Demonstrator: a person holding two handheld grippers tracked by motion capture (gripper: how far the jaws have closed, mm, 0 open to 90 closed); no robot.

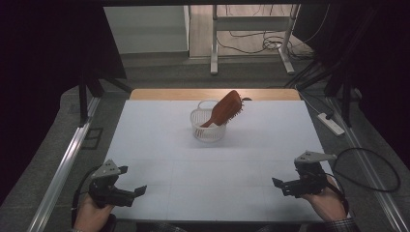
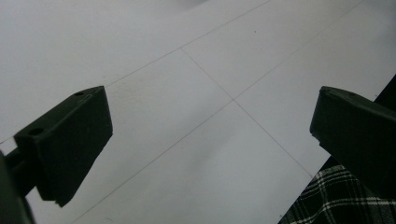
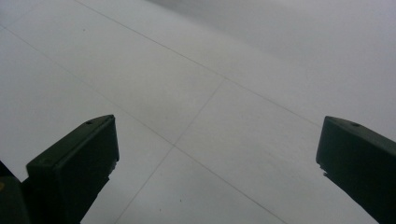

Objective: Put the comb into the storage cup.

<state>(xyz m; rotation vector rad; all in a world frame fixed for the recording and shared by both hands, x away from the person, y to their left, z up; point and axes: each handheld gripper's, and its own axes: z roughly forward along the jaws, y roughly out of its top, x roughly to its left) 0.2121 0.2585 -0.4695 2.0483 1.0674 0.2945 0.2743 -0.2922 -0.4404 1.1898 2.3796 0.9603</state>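
A brown wooden hairbrush (image 1: 227, 108) stands tilted to the right in a small white basket (image 1: 208, 134) at the back middle of the white table (image 1: 159, 140), handle down inside it. My left gripper (image 1: 133, 180) rests near the front left corner, jaws wide apart over bare table, with nothing between them (image 2: 210, 126). At the front right, my right gripper (image 1: 286, 175) is open as well, and its jaws frame bare white surface (image 3: 217, 154). Both grippers are far from the basket.
A wooden strip (image 1: 169, 94) runs along the table's far edge. A power strip (image 1: 331, 123) and cables lie on the floor at right, and a metal rail (image 1: 63, 169) runs along the left. Plaid cloth (image 2: 336, 200) of the person shows past the table's front edge.
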